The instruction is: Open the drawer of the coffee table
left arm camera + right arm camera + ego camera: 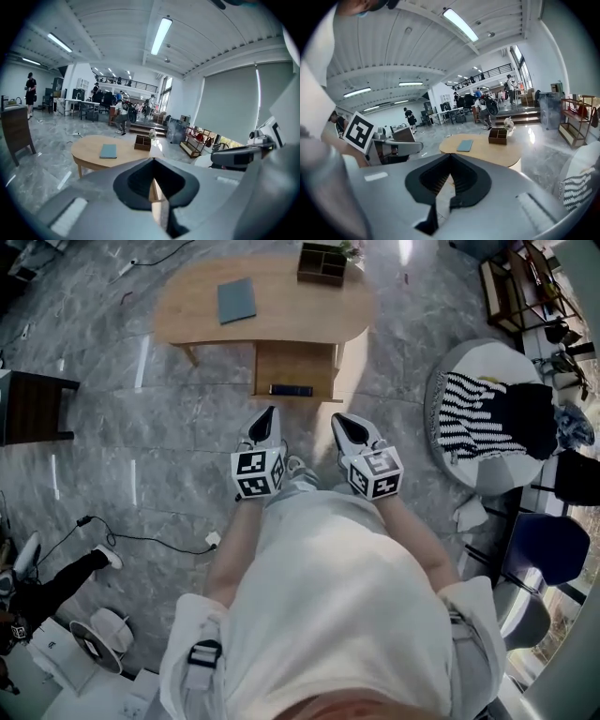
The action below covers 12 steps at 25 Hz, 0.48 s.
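You hold both grippers side by side in front of your waist. The left gripper (268, 418) has its 2 fingers pressed together with nothing between them, and so does the right gripper (343, 426). Neither touches anything.

Ahead of the fingertips and well apart from them, the drawer (292, 360) stands pulled out from the near side of the coffee table (281, 310), roughly in line with the gap between your 2 grippers. A dark flat object (291, 390) lies along the drawer's near edge.

Further on, a blue book (236, 301) rests on the tabletop ahead of the left fingers. A wooden organiser (322, 263) sits at the far edge, ahead of the right fingers.

A striped cloth (478, 413) lies on a round white seat (492, 357) well to the right of the right fingers.
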### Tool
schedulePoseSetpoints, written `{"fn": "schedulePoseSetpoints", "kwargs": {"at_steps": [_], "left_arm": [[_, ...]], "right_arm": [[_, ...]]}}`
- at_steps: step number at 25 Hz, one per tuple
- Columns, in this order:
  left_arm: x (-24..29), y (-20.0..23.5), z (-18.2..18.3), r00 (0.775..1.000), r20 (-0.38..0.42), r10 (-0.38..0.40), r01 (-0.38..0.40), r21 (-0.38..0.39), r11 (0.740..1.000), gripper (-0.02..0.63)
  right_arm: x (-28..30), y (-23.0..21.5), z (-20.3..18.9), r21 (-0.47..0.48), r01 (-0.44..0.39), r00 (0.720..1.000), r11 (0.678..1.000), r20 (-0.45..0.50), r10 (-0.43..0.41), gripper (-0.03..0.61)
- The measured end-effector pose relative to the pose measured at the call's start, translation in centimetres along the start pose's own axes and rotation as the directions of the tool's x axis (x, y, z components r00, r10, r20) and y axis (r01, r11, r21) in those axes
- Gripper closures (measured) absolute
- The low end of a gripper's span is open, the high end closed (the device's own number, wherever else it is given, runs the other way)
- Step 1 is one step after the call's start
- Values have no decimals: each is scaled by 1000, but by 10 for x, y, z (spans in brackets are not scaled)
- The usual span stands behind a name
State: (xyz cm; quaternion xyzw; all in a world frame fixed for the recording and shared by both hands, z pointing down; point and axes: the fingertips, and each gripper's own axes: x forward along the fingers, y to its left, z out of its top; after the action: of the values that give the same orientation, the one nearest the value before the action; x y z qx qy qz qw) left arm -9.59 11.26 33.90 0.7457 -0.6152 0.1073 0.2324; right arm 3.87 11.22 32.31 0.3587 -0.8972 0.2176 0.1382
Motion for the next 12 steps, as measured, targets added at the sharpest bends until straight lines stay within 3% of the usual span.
{"fn": "schedulePoseSetpoints", "kwargs": {"at_steps": [12], "left_arm": [[-54, -53, -4, 997, 67, 40, -38, -39, 999, 617]], "right_arm": [[-58, 34, 0, -27, -119, 991, 993, 64, 120, 577]]}}
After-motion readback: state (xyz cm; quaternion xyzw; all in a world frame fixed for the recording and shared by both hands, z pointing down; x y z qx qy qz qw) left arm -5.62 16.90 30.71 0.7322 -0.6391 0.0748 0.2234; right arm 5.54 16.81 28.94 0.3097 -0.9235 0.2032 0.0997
